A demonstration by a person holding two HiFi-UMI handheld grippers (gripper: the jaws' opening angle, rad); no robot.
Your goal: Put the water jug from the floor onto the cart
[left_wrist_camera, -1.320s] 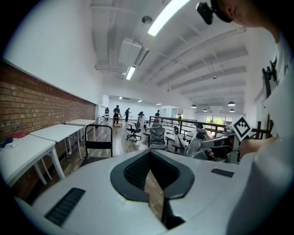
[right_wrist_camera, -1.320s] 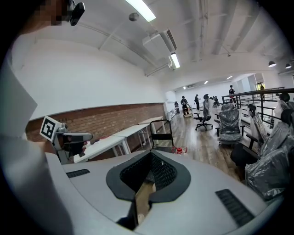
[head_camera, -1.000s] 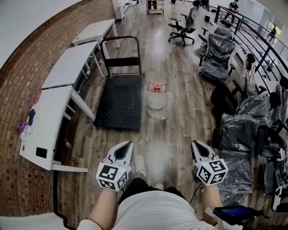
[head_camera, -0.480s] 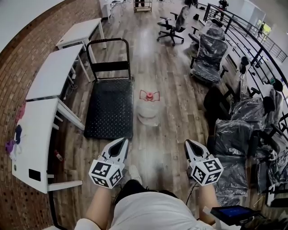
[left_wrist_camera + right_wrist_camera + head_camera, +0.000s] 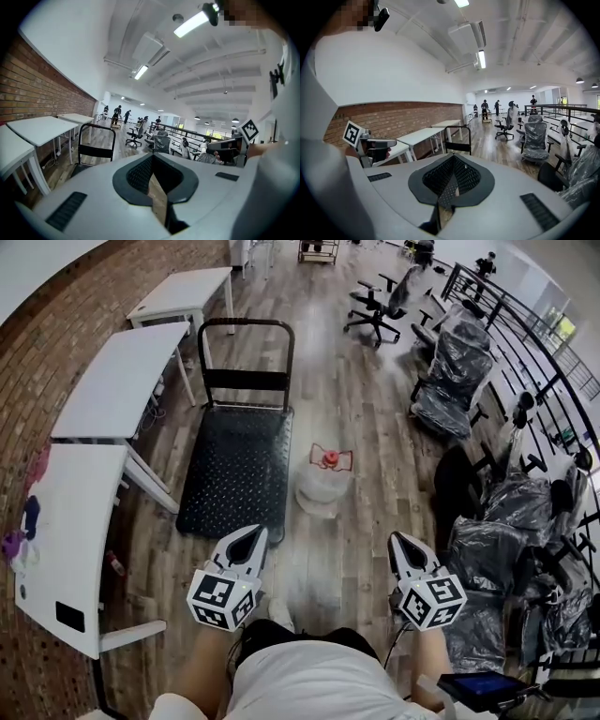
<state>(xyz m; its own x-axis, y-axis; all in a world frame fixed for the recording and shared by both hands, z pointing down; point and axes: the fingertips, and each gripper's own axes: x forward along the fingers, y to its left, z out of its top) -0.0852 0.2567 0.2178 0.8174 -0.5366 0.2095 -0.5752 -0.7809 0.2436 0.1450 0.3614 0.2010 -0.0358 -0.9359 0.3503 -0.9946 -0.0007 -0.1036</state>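
Showing only in head view, water jug beside cart; left gripper, right gripper jaws closed

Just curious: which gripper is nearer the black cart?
Left. The left gripper hangs at the near end of the cart; the right gripper is farther right, past the water jug.

We see the water jug on the floor, just right of the cart, whose handle stands at its far end. Tables line the brick wall left of the cart. Chairs stand to the right, along a railing.
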